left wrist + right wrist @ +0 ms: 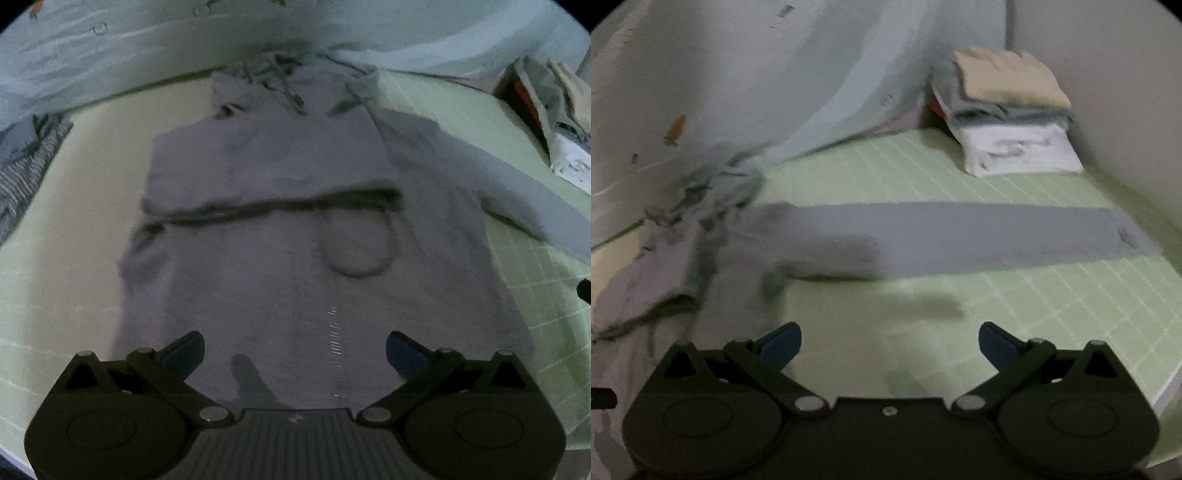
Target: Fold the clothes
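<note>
**Grey hoodie spread flat, both grippers poised above it**

A grey hoodie point(280, 229) lies face up on a green gridded mat point(1015, 295) that covers the worktop, its hood toward the far wall and its hem nearest the left wrist camera. One sleeve is folded across the chest; the other sleeve point(960, 232) stretches straight out to the side over the mat — seen lengthwise in the right wrist view.

The left hand-held gripper point(295, 349) hangs over the lower body of the hoodie, its blue-tipped fingers spread wide and holding nothing. The right hand-held gripper point(890, 341) is likewise spread apart, above bare mat just short of the outstretched sleeve and beside the garment's flank.

In the far corner sits a stack of folded clothes point(1008, 114) (beige on top, grey beneath, white at the base). A striped cloth point(22, 177) lies at the left edge of the worktop — well apart from the hoodie. Both views are blurred.
</note>
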The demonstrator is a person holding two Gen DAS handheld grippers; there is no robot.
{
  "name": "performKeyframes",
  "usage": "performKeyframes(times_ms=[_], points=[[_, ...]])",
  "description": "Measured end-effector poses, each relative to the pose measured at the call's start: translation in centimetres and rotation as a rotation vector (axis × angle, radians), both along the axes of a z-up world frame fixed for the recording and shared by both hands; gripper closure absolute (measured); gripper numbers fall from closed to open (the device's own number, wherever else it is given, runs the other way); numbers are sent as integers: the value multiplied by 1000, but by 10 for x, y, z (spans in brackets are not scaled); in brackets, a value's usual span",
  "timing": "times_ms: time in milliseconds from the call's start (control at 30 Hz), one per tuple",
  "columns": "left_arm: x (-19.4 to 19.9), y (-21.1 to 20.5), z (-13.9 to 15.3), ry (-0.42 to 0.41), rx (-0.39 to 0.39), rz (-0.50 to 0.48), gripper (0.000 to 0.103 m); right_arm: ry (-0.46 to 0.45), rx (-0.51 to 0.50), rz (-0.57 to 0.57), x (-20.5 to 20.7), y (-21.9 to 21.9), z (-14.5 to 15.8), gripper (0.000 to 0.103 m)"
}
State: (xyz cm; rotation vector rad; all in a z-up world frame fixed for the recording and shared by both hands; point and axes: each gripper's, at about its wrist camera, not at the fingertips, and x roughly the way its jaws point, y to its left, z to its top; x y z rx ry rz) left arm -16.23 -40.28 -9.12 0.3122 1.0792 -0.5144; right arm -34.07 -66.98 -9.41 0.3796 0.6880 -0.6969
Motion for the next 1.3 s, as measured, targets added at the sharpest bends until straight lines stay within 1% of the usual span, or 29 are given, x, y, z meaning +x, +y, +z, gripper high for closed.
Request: performKeyframes(times_ms=[67,167,267,500,733,833,967,1133,1300], points=[[-8,-9,0,-8,8,7,0,16,20,-8,-11,-21,-6,0],[-17,-19,4,-34,25,15,0,20,22,-41,-26,-49,-7,0],[-22,-25,7,-62,66,23,0,9,42,-78,-39,-80,-10,0],[-26,-24,13,-85,145,61,0,12,84,-204,-58,-155,-29,0],[-24,-22,20,-102,197,109,0,-15,110,-351,-74,-221,-38,0],[-22,-25,21,-108,226,114,0,-19,110,-407,-79,-247,-41,0],[-20,-31,20,-103,249,110,0,-20,101,-450,-80,-272,-43,0],[-15,-41,20,-113,255,92,0,4,80,-469,-74,-295,-45,0],[-12,-48,19,-113,254,94,0,11,59,-456,-73,-307,-46,0]])
